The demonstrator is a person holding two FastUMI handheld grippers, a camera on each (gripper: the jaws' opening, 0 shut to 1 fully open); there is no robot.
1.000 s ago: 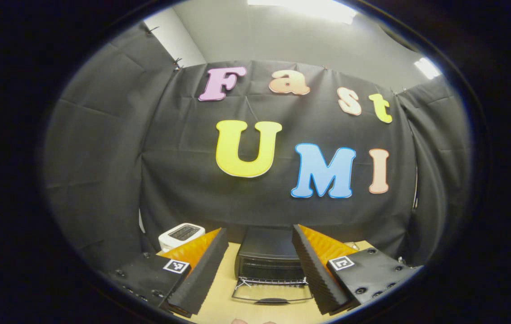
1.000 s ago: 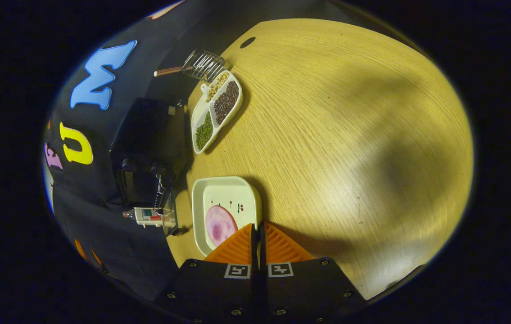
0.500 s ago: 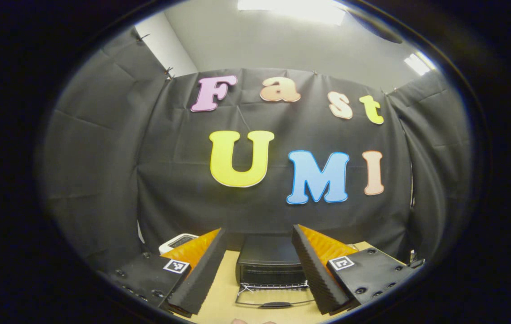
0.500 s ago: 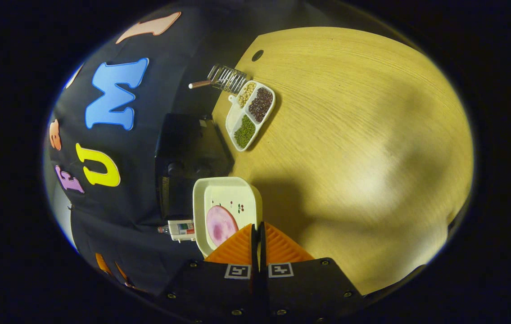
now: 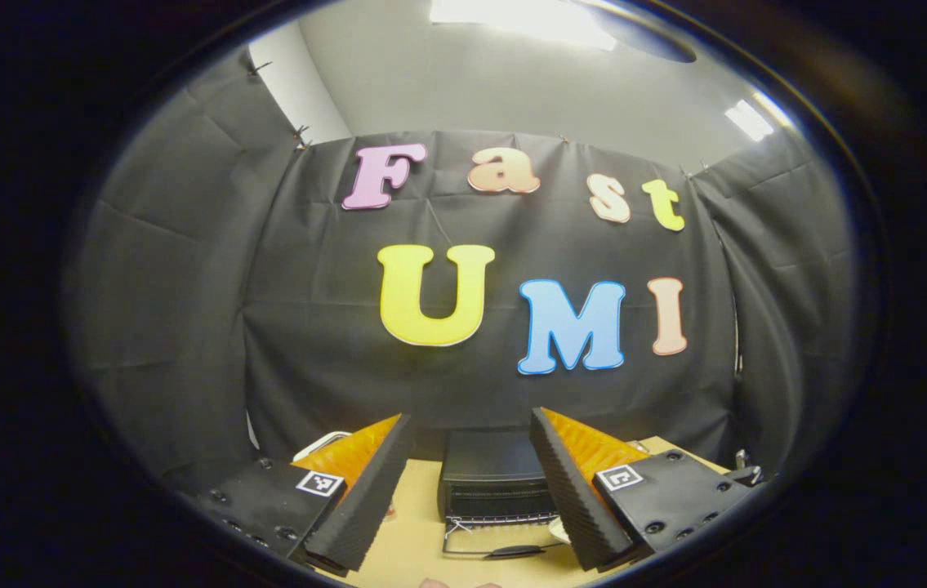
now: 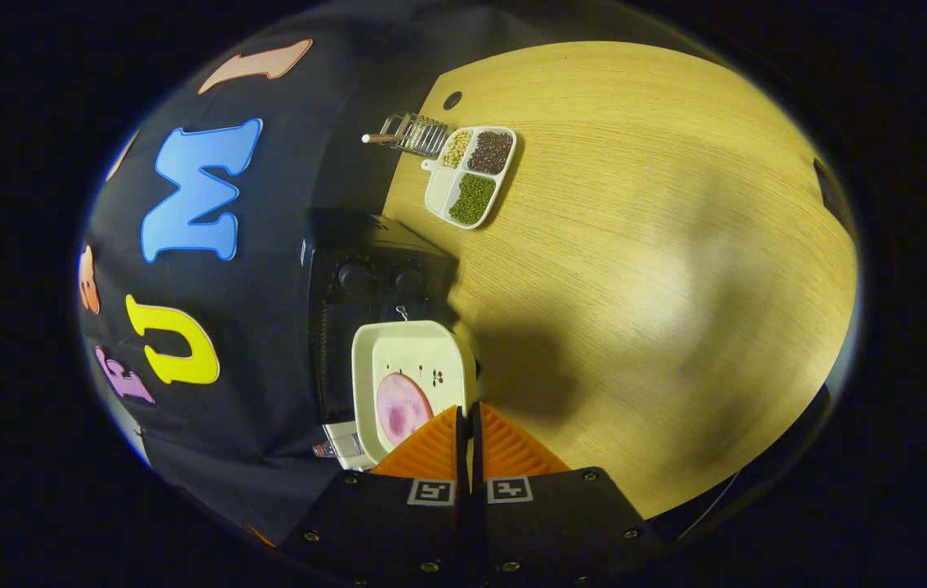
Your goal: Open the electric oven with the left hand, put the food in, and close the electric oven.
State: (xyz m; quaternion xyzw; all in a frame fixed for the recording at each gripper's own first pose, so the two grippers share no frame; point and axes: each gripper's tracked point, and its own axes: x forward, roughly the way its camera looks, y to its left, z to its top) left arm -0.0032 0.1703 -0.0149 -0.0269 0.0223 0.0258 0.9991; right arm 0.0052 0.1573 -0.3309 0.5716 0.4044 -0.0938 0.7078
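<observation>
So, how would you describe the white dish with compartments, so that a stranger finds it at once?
Start at the wooden table in the right gripper view and follow its edge along the black cloth wall, past the black oven. Beyond it, next to a small wire rack, lies the divided dish. Unlike the plain square plate held by the right gripper, it holds pale, dark and green beans in separate compartments.

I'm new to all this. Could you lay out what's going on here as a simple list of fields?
Oven: black electric oven, door folded down open, wire rack showing
Left tool: open, empty, facing the oven
Right tool: shut on the rim of a white square dish
Food: pink round slice in the dish
Dish position: held up in front of the oven
Also on table: divided tray of beans, small wire rack
</observation>
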